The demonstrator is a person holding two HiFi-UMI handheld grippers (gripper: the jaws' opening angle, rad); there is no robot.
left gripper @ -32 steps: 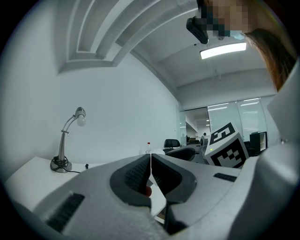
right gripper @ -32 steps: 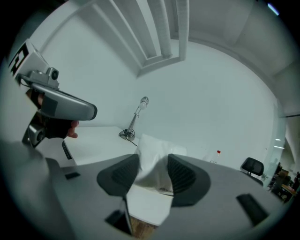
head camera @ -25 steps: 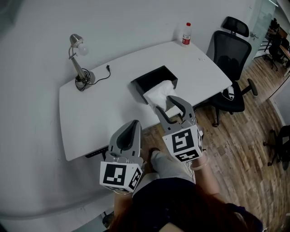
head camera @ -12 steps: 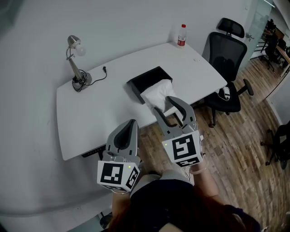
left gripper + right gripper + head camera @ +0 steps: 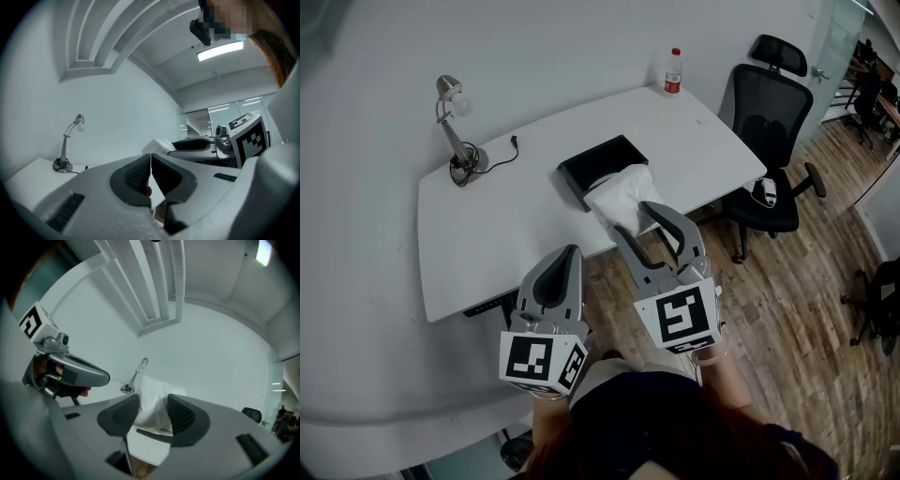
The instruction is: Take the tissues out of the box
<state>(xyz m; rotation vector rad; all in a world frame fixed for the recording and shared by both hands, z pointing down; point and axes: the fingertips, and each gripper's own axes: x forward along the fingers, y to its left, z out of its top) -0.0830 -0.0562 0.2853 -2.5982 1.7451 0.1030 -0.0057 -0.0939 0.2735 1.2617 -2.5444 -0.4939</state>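
A black tissue box [image 5: 598, 159] lies on the white table [image 5: 487, 225], near the front edge. A crumpled white tissue [image 5: 617, 194] stands out of its near end. In the head view my right gripper [image 5: 635, 217] hovers just in front of and over the tissue, jaws apart. In the right gripper view the tissue [image 5: 154, 385] shows in the gap of my right gripper [image 5: 153, 401], beyond the pads and not pressed. My left gripper [image 5: 570, 251] hangs over the floor before the table's edge. Its jaws [image 5: 150, 157] are shut with nothing between them.
A desk lamp [image 5: 455, 122] with its cable stands at the table's back left, and a bottle [image 5: 673, 72] at the back right corner. A black office chair [image 5: 773, 122] stands to the right of the table on the wooden floor [image 5: 787, 281].
Both grippers have drifted a little, the right one rising slightly in front of the tissue. Its jaws stay apart and the left jaws stay shut. The tissue and box have not moved.
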